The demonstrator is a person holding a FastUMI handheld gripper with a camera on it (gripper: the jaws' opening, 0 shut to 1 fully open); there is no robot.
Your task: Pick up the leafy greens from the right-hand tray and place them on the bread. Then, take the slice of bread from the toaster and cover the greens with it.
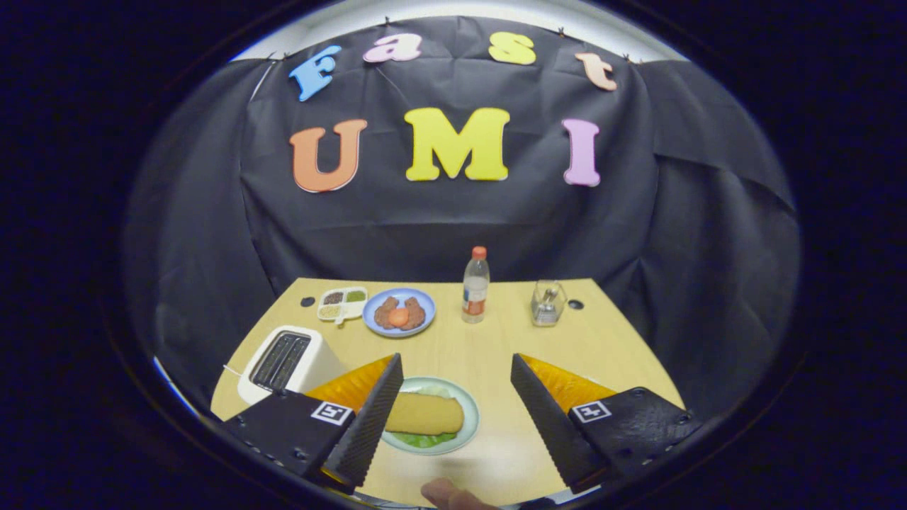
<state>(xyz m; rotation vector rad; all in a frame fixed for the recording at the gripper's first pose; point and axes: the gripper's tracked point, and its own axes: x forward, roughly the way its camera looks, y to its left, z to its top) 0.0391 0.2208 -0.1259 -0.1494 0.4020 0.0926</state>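
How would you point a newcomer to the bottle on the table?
Start at the far edge of the wooden table, near the black cloth wall. The bottle stands upright between the blue plate and the glass jar, well beyond the open jaws. It alone is tall, orange-capped.

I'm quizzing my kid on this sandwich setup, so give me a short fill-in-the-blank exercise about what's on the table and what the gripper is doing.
1. The gripper holds nothing; its fingers are ____.
2. On the plate between the fingers, the bread slice lies on top of the ____.
3. The white toaster has slots that look ____.
4. The bottle has a cap coloured ____.

Missing words: open; leafy greens; empty; orange
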